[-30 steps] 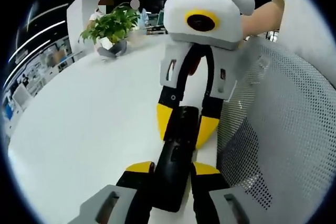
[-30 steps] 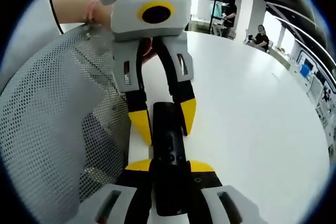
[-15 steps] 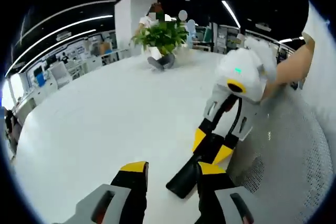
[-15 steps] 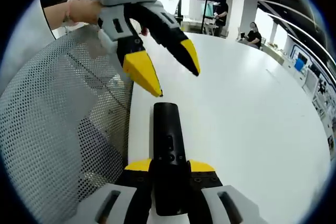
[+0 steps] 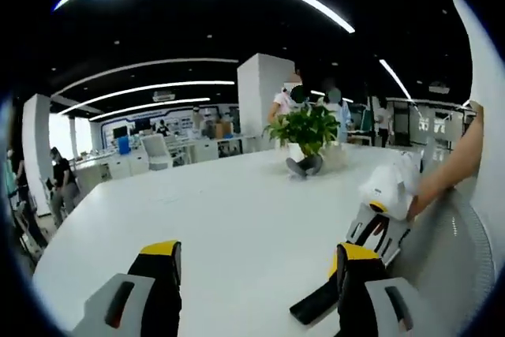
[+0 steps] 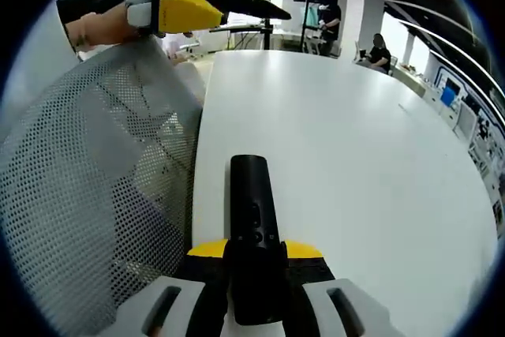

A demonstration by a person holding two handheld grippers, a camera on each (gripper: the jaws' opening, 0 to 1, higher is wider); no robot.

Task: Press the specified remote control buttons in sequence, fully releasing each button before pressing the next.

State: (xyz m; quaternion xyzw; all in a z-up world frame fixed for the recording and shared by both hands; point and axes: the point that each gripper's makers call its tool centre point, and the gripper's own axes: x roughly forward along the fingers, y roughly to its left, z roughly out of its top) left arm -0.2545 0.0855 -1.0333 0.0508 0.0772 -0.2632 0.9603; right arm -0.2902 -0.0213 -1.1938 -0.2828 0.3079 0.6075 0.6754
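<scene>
The right hand-held gripper (image 6: 254, 254) is clamping the black remote (image 6: 252, 226) at bottom centre, over the white surface (image 6: 355, 163). The left hand-held gripper (image 5: 256, 262) is gaping wide at the frame's bottom.

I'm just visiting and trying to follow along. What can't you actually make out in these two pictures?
- Right gripper view: the near end of the black remote control is hidden between the right tongs; its button markings are too small to read.
- Left gripper view: the remote is partly covered by the left tongs' own jaw.
- Right gripper view: the left tongs are cut off by the top edge.
- Left gripper view: the potted plant hides people behind it.
</scene>
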